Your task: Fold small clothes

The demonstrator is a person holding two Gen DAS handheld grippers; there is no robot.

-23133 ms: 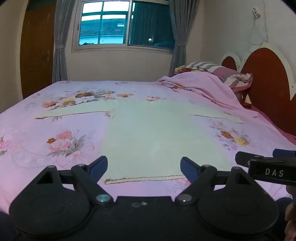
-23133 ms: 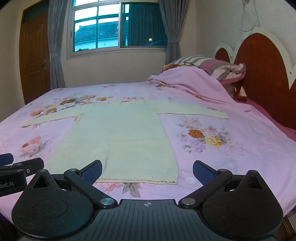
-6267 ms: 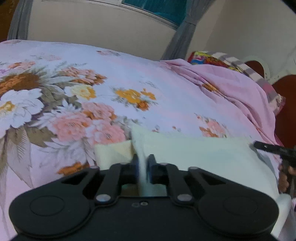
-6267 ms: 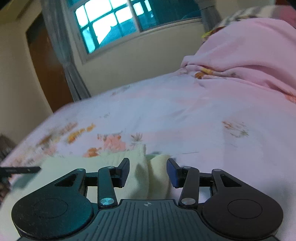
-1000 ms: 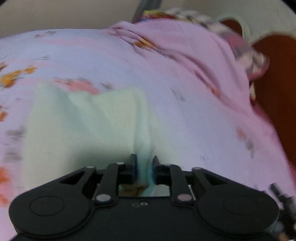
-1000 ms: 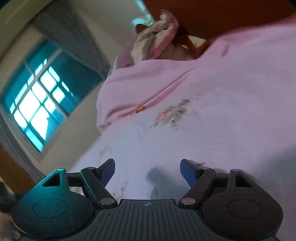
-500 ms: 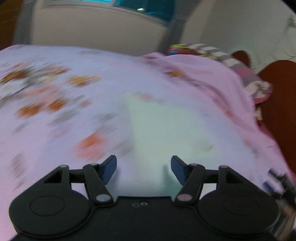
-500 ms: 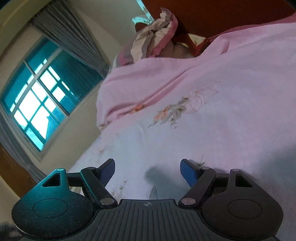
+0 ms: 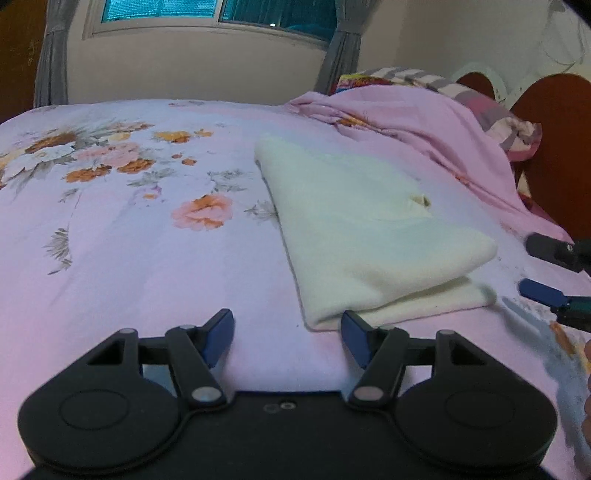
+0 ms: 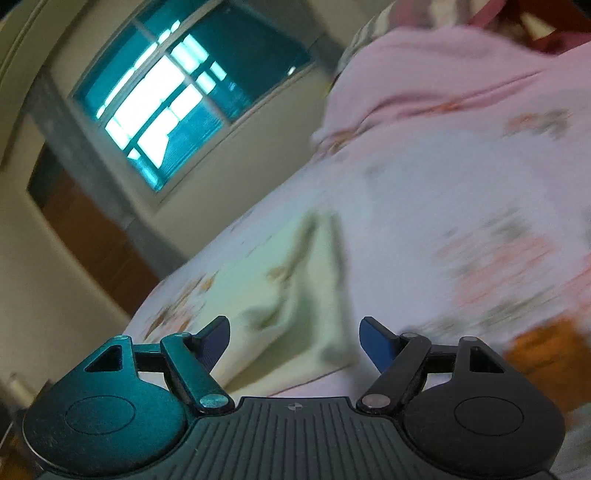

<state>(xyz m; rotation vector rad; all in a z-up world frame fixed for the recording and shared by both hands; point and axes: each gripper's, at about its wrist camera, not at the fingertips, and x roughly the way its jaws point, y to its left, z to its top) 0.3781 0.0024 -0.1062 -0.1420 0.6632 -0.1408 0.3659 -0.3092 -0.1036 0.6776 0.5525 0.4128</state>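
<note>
Folded cream garment (image 9: 369, 236) flat on flowered bed sheet (image 9: 129, 240), near corner just ahead of left hand-held gripper (image 9: 287, 334); jaws wide, just opened, nothing between. Right hand-held gripper (image 10: 294, 338) also gaping, empty, garment just ahead, view blurred. Bare sheet leftward, rumpled pink quilt (image 9: 417, 122) beyond; unlike a second ago, no cloth pinched.

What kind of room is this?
Most likely a bedroom: a bed with a flowery pink sheet, a wooden headboard, a striped pillow, and a curtained window.
</note>
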